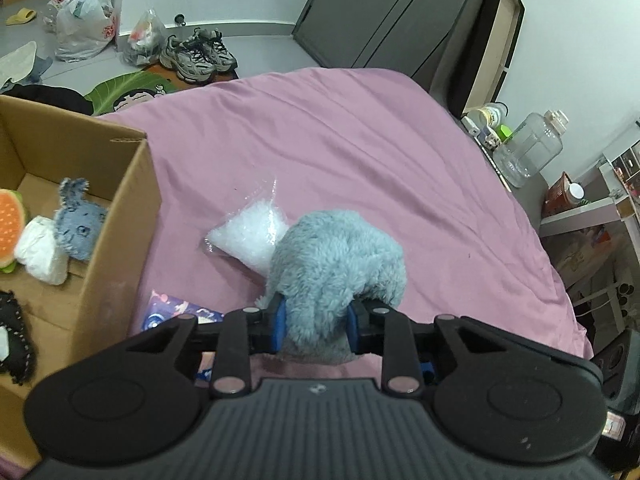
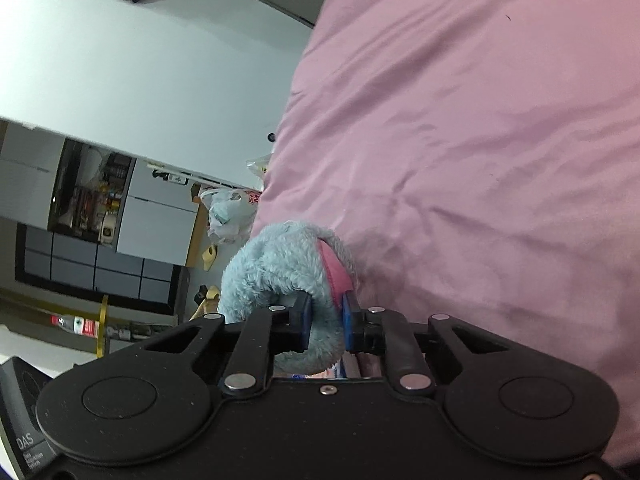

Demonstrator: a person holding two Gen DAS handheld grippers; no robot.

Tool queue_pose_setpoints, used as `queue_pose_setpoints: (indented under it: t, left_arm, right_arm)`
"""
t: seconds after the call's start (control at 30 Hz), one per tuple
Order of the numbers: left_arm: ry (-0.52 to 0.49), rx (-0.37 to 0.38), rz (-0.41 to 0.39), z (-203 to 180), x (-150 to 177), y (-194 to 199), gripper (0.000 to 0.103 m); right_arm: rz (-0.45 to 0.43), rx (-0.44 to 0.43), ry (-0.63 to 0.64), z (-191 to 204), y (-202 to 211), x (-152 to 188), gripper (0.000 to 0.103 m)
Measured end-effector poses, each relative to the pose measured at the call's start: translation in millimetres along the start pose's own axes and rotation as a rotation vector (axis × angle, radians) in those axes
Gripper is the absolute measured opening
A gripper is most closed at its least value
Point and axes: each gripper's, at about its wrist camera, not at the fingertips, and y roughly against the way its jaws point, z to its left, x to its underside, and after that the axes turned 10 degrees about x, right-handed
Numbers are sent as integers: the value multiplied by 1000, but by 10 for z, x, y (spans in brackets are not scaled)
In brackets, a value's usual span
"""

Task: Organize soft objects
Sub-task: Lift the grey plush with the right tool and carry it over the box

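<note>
We hold the grey plush toy above the pink bed, left tool and right tool each clamped on it, sharing its floppy bulk for the cardboard box alongside.

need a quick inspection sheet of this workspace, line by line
surface: pink bedsheet, wrinkled, on a bed.
job's things: grey-blue plush toy gripped by both tools; cardboard box at the left, open, holding a small blue plush, a white bundle and an orange-faced plush.
clutter: clear bag of white pellets on the sheet behind the plush; printed packet beside the box.
grippers: left tool shut on the plush; right tool shut on another part, by its pink patch.
cables: nothing seen.
surroundings: sneakers and plastic bags on the floor; clear jug at the right.
</note>
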Motion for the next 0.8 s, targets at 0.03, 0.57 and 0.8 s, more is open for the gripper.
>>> queue_pose_setpoints:
  t: [0.03,0.57,0.8]
  left_arm:
    - [0,4,-4,-1,4,38,28]
    - [22,14,-77,129,76,745,28]
    - [32,36,-119,272,90,1070,28]
  right_arm:
    - [-5,-1,12,56,8,28,15]
    - [-39,24,195,658,263,325,14]
    - [-57,25,241,951,286,486,14]
